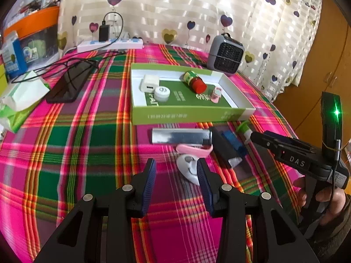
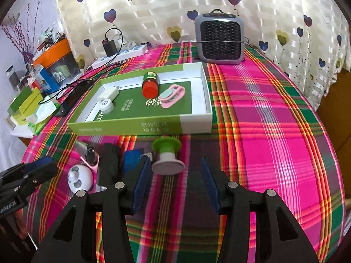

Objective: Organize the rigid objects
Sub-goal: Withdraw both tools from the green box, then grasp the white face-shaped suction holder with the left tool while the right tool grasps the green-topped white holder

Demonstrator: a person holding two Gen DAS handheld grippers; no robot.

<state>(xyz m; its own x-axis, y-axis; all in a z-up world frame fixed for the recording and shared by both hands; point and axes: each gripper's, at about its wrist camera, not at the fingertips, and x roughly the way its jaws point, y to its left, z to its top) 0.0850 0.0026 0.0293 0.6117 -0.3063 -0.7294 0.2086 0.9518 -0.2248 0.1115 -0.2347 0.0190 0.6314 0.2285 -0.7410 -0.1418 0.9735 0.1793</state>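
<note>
Green-topped spool (image 2: 167, 156) just ahead of right hand-held gripper (image 2: 176, 183), jaws apart, seemingly untouched.

We look across a table under a plaid cloth (image 2: 274, 109) of pink, green and orange. Behind it hangs a cream curtain (image 1: 197, 6) printed with hearts, daylight glowing through its stripes. At the right we see a wooden cabinet (image 1: 324, 70); a cluttered shelf (image 2: 24, 87) stands left.

Background: grey fan heater (image 2: 220, 38) at upper right, white power strip (image 1: 109, 43) upper left, black phone (image 1: 65, 83) beside it, heart-patterned curtain (image 1: 197, 6) behind.
</note>
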